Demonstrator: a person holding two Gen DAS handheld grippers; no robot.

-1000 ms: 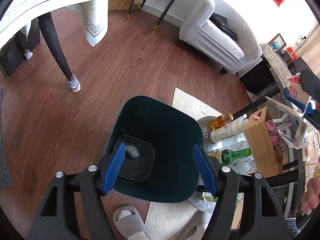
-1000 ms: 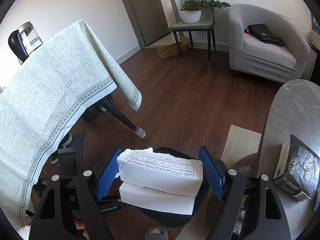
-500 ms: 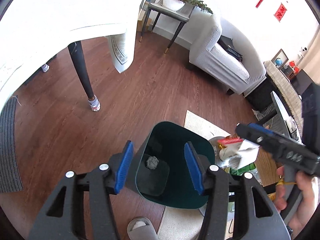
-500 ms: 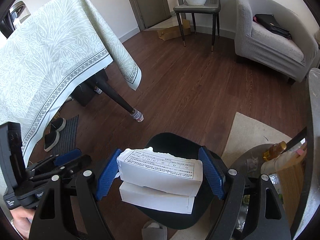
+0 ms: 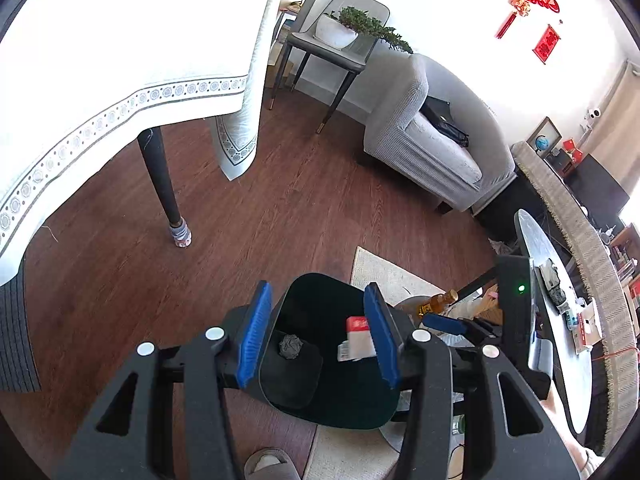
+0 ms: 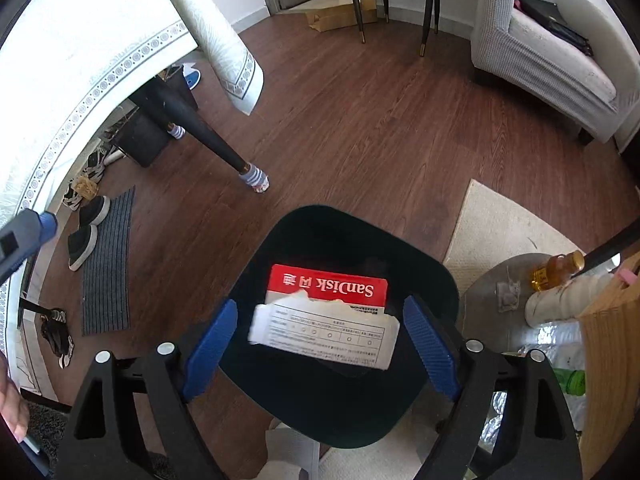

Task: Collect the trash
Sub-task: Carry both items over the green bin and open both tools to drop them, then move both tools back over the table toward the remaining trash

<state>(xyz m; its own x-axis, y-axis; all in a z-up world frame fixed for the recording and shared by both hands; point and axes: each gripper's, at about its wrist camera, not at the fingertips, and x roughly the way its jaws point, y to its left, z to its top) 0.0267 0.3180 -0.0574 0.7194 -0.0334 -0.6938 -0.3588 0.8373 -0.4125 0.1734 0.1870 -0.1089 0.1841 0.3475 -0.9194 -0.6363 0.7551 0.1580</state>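
A dark green trash bin stands on the wood floor below both grippers. A red and white SanDisk package is loose inside the bin's mouth, touching neither pad; it also shows in the left wrist view. A crumpled grey wad lies on the bin's bottom. My right gripper is open wide above the bin, empty. My left gripper is open above the bin, empty.
A table with a white cloth and a dark leg stands to the left. A grey armchair is at the back. A low round table with bottles and a beige rug are right of the bin. Shoes and a mat lie left.
My right gripper has opened and let go of the package, which has dropped into the bin. My left gripper has risen, with its jaws somewhat narrower than a second ago.
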